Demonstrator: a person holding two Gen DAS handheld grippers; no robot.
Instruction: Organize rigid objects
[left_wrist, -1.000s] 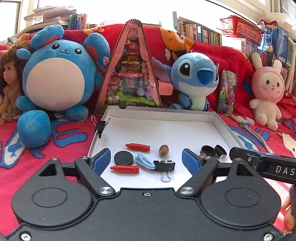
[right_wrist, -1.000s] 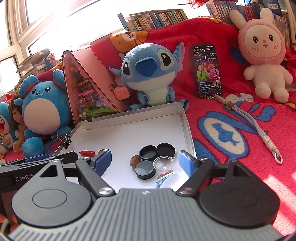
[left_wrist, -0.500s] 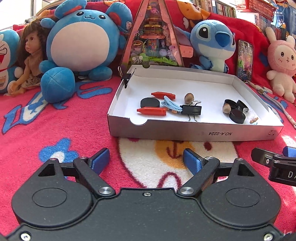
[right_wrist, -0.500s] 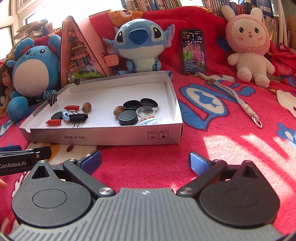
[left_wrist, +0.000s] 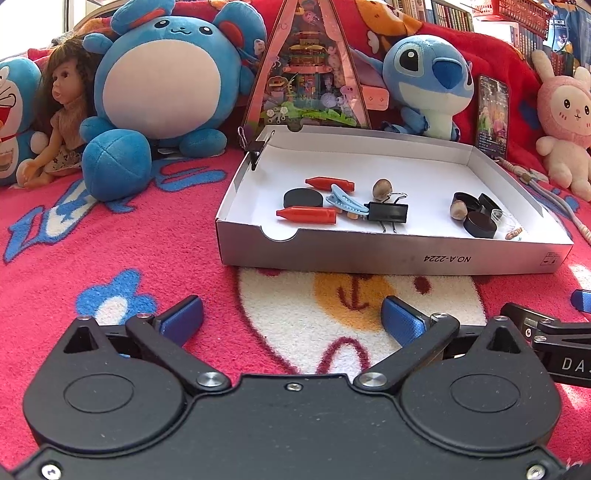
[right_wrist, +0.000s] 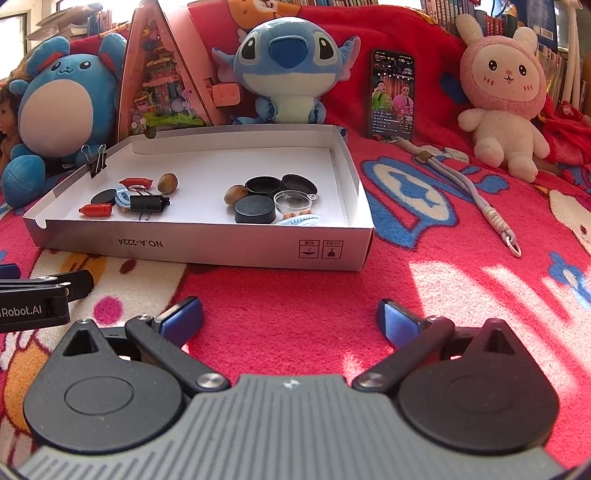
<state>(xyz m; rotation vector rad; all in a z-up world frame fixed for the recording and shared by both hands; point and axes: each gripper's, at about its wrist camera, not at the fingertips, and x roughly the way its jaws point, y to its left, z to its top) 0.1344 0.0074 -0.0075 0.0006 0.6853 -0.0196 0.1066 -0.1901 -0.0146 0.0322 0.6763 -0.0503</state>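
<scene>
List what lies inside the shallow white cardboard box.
White cardboard box: two red caps, black discs, nuts, black binder clip, blue hair clips, clear lid. Front wall hides nearest floor.

Box (left_wrist: 388, 258) front wall, 12 o'clock of my left gripper (left_wrist: 291, 319): "NO.A-2224", upside down. At my 3 o'clock, right gripper (left_wrist: 554, 350) reads "DA", rest cut off. Right cam: left gripper body says "Robot.AI".

A red patterned blanket (right_wrist: 295, 295) carries a white cardboard tray (right_wrist: 207, 245), plush toys (right_wrist: 504, 96) and a lanyard (right_wrist: 476, 199).
</scene>
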